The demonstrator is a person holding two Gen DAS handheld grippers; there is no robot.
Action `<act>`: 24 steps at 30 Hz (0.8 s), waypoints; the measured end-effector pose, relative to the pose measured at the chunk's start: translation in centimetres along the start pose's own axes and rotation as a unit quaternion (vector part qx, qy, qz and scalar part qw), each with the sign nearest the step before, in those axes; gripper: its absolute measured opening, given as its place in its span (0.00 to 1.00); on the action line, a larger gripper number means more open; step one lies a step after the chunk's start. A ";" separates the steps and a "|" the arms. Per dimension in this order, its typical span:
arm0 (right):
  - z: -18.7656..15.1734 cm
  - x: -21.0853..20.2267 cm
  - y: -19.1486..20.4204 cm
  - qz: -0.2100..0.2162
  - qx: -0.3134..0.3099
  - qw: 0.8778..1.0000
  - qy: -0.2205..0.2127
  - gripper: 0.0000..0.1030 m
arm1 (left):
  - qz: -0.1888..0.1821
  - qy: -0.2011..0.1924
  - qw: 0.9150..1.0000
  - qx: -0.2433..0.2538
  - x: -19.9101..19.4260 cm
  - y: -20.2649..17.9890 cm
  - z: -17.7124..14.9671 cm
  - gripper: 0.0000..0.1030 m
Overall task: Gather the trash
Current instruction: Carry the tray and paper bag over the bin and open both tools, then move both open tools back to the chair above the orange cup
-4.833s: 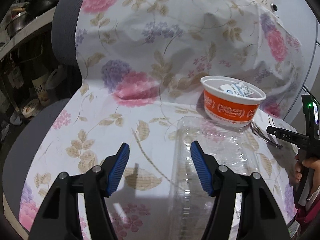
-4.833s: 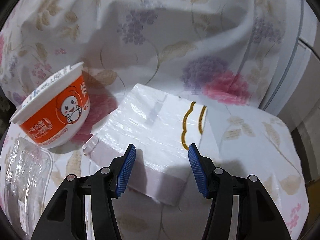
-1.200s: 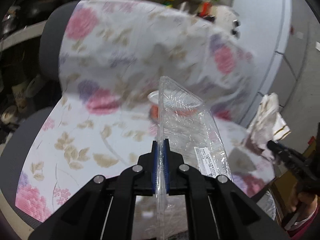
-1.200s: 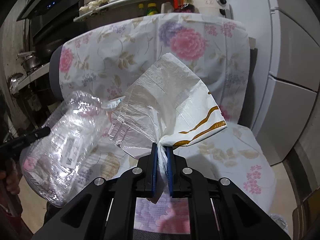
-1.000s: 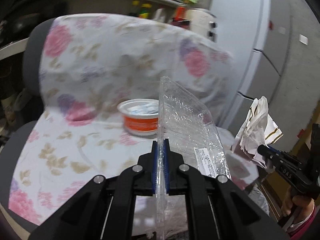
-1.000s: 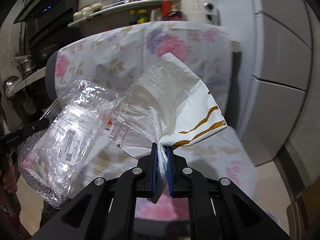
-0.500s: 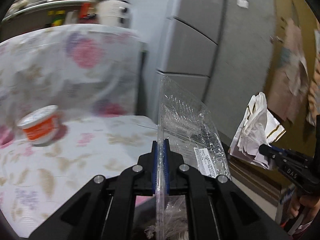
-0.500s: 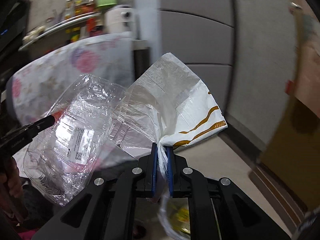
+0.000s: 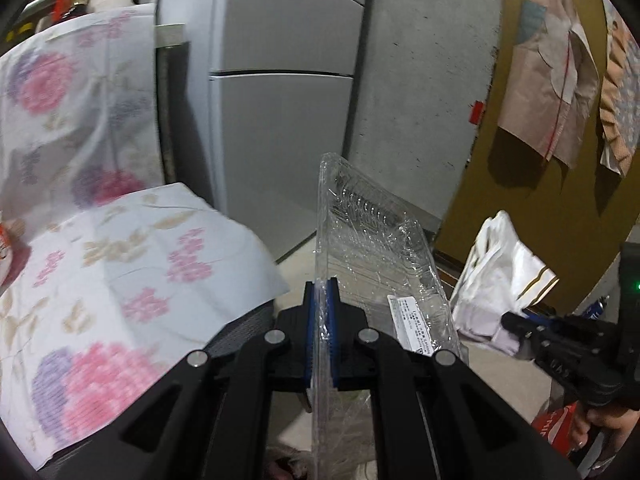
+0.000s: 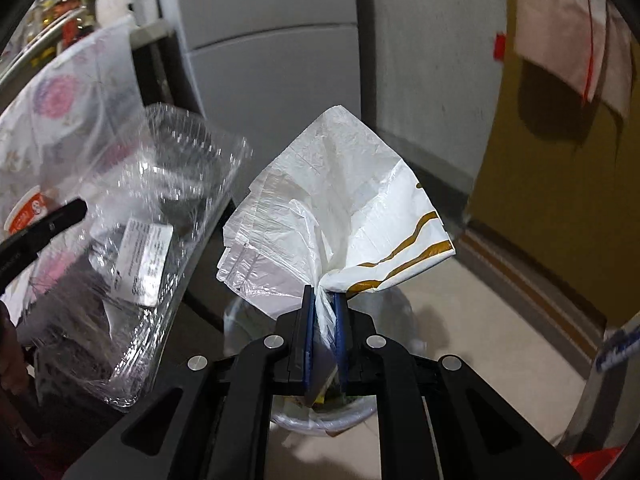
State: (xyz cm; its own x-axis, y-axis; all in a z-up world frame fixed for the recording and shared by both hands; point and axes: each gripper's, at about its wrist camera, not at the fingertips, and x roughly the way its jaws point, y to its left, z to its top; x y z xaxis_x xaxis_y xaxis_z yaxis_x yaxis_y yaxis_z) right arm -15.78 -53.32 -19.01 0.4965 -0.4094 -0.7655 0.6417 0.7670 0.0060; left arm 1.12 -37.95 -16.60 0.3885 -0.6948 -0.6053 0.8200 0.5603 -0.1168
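Both grippers have swung off the floral-covered chair (image 9: 132, 272) toward the grey fridge (image 9: 280, 112) and wall. Left gripper (image 9: 321, 332) pinches the clear plastic container (image 9: 372, 248) edge-on, long axis pointing away; right gripper (image 10: 323, 332) clamps the crumpled white bag (image 10: 340, 200) above a lined trash bin (image 10: 320, 412) holding scraps.

The orange cup (image 9: 5, 240) is cut off by the frame's left edge. The bin (image 10: 320, 404) below the white bag (image 10: 340, 216) is mostly hidden; its contents are unreadable.
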 end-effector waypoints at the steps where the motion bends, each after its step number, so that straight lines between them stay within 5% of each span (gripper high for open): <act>1: 0.0 0.4 -0.2 0.003 0.003 1.000 0.003 0.14 | -0.003 0.001 1.000 0.002 0.4 -0.3 0.1 0.04; 5: 0.6 1.7 -0.5 0.016 0.011 1.000 0.007 0.31 | -0.017 -0.001 1.000 0.000 1.1 -1.2 0.7 0.08; 7: 1.1 2.6 -0.4 0.016 0.013 1.000 0.012 0.40 | -0.025 0.001 1.000 -0.001 1.7 -1.7 1.0 0.23; 16: 1.1 3.3 0.1 0.020 0.032 0.999 0.031 0.44 | -0.037 0.005 0.999 -0.021 1.4 -0.4 1.3 0.29; 24: 3.3 -2.8 0.7 0.020 0.029 0.998 -0.054 0.47 | 0.003 -0.028 0.999 -0.034 -3.2 2.6 1.9 0.39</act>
State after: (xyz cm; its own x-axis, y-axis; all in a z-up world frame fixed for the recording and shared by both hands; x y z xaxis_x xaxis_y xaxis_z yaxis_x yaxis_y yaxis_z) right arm -14.80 -53.27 -14.68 0.5805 -0.4327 -0.6898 0.6512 0.7553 0.0742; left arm 2.83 -35.16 -13.49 0.4179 -0.7147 -0.5609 0.7882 0.5923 -0.1674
